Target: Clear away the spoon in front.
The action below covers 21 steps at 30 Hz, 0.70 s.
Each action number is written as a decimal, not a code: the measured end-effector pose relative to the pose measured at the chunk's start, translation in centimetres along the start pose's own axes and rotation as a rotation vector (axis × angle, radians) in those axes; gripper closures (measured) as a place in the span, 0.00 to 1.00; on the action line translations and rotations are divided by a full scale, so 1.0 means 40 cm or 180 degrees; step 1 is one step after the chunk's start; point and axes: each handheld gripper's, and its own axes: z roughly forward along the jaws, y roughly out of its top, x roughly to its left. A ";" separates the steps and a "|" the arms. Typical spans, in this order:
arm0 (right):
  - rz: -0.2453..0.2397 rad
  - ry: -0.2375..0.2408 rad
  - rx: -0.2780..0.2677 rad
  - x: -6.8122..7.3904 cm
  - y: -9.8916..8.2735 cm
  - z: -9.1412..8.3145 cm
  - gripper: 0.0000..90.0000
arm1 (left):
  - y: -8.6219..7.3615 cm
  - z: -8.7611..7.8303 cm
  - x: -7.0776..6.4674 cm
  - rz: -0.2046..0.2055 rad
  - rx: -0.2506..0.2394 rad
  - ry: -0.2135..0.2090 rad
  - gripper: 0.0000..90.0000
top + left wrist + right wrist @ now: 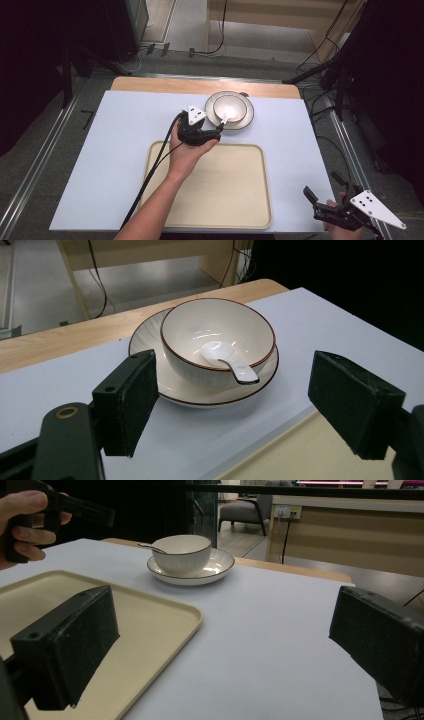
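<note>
A white bowl with a dark rim stands on a white plate at the back of the table. A white spoon lies in the bowl, its handle resting over the near rim. My left gripper hovers just in front of the plate, open, with nothing between its fingers. In the left gripper view the bowl, spoon and plate sit ahead of the open left gripper. My right gripper waits open at the table's near right corner, and its own view shows the right gripper holding nothing.
A beige tray lies on the pale blue mat between me and the plate. A strip of wooden tabletop runs behind the mat. Cables and stands lie on the floor beyond the table.
</note>
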 end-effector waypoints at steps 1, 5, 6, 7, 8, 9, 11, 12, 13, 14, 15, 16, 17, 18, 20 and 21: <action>0.0002 0.0002 0.0000 -0.001 0.000 0.000 0.00 | 0.000 0.000 0.000 0.0000 0.0000 0.0000 0.23; 0.0023 -0.0001 -0.0006 -0.003 -0.001 -0.002 0.00 | -0.004 0.020 -0.005 -0.0008 0.0050 -0.0026 0.27; 0.0023 0.0002 -0.0007 -0.003 -0.001 -0.002 0.00 | -0.004 0.025 -0.007 -0.0025 0.0041 -0.0035 0.28; 0.0023 0.0003 -0.0009 -0.004 -0.001 -0.002 0.00 | -0.004 0.025 -0.007 -0.0025 0.0041 -0.0035 0.30; 0.0022 0.0009 -0.0009 -0.004 -0.001 -0.002 0.00 | -0.004 0.030 -0.009 -0.0023 0.0046 -0.0081 0.32; 0.0021 0.0011 -0.0009 -0.004 -0.001 -0.003 0.00 | -0.003 0.037 -0.012 -0.0008 0.0047 -0.0106 0.34; 0.0020 0.0012 -0.0013 -0.004 -0.001 -0.003 0.00 | -0.003 0.041 -0.015 -0.0034 0.0042 -0.0138 0.39; 0.0028 0.0011 -0.0014 -0.004 -0.002 -0.003 0.00 | -0.002 0.051 -0.018 -0.0034 0.0057 -0.0158 0.41; 0.0029 0.0014 -0.0015 -0.005 -0.002 -0.003 0.00 | -0.002 0.055 -0.019 -0.0035 0.0060 -0.0153 0.43; 0.0025 0.0017 -0.0015 -0.005 -0.002 -0.002 0.00 | -0.002 0.055 -0.019 -0.0035 0.0060 -0.0153 0.44; 0.0025 0.0017 -0.0015 -0.005 -0.002 -0.002 0.00 | -0.002 0.062 -0.019 -0.0040 0.0054 -0.0163 0.44; 0.0022 0.0017 -0.0011 -0.005 -0.002 -0.002 0.00 | -0.003 0.067 -0.020 -0.0037 0.0060 -0.0153 0.46; 0.0036 0.0025 -0.0013 -0.006 -0.003 -0.002 0.00 | -0.003 0.072 -0.020 -0.0046 0.0073 -0.0143 0.49; 0.0036 0.0025 -0.0013 -0.006 -0.003 -0.002 0.00 | -0.004 0.077 -0.020 -0.0066 0.0070 -0.0145 0.49; 0.0040 0.0038 -0.0018 -0.007 -0.004 -0.003 0.00 | -0.005 0.084 -0.020 -0.0092 0.0072 -0.0131 0.55; 0.0040 0.0038 -0.0018 -0.007 -0.004 -0.003 0.00 | -0.005 0.088 -0.019 -0.0120 0.0084 -0.0127 0.55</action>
